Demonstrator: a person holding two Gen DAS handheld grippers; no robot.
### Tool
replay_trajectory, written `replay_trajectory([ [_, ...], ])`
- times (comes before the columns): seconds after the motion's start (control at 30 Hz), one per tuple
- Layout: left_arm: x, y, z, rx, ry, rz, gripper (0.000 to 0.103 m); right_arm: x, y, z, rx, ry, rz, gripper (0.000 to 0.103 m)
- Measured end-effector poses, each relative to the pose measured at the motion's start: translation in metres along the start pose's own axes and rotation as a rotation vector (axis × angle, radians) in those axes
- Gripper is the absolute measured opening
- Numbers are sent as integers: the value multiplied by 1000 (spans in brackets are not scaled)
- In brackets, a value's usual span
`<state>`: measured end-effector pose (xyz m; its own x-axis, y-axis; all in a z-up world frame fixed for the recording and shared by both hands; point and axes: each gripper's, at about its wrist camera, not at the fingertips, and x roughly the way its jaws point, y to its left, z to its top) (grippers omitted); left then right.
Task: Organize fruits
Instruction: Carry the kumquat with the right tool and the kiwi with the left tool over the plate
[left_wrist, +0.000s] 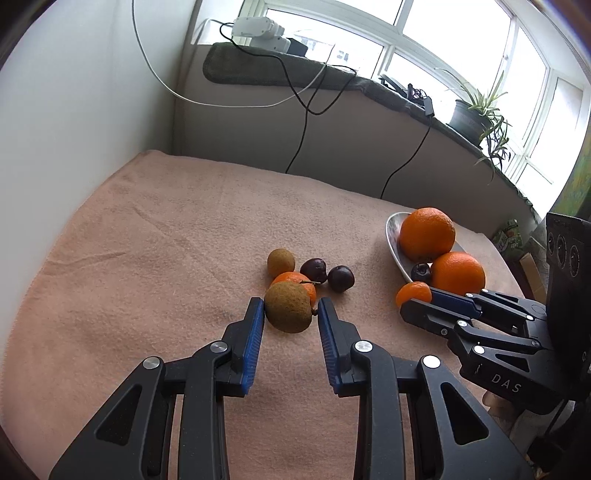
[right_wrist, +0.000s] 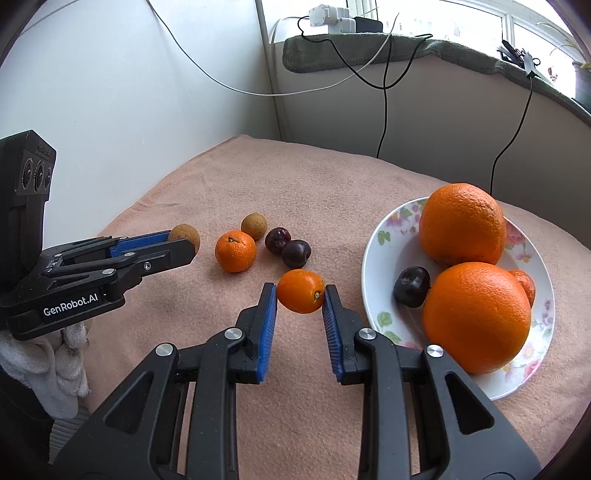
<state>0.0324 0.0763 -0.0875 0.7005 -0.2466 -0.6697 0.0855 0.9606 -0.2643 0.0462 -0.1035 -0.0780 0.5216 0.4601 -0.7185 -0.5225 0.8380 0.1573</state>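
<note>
The left gripper (left_wrist: 291, 309), marked "GenRobot.AI", clenches a brown longan (left_wrist: 288, 307); the right gripper (right_wrist: 300, 291), marked "DAS", clenches a small mandarin (right_wrist: 301, 291) just left of the floral plate (right_wrist: 373, 273).

Black linkage grippers with silver rivets, blue ribbed fingers (right_wrist: 267, 325), white "GenRobot.AI" lettering, white glove (right_wrist: 44, 365)

Towel (right_wrist: 332, 177) matt pink terry cloth; plate (right_wrist: 373, 266) glossy, probably ceramic; oranges (right_wrist: 461, 225) dimpled peel.
</note>
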Motion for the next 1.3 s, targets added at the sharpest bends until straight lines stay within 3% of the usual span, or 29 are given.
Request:
replay_trajectory([
  [0.6,1,-54,9,67,-22,-72,28,-59,-45,-1,82,-101,-48,26],
  [1.3,32,-98,23,119,9,-112,28,-77,-116,0,197,-142,-108,26],
])
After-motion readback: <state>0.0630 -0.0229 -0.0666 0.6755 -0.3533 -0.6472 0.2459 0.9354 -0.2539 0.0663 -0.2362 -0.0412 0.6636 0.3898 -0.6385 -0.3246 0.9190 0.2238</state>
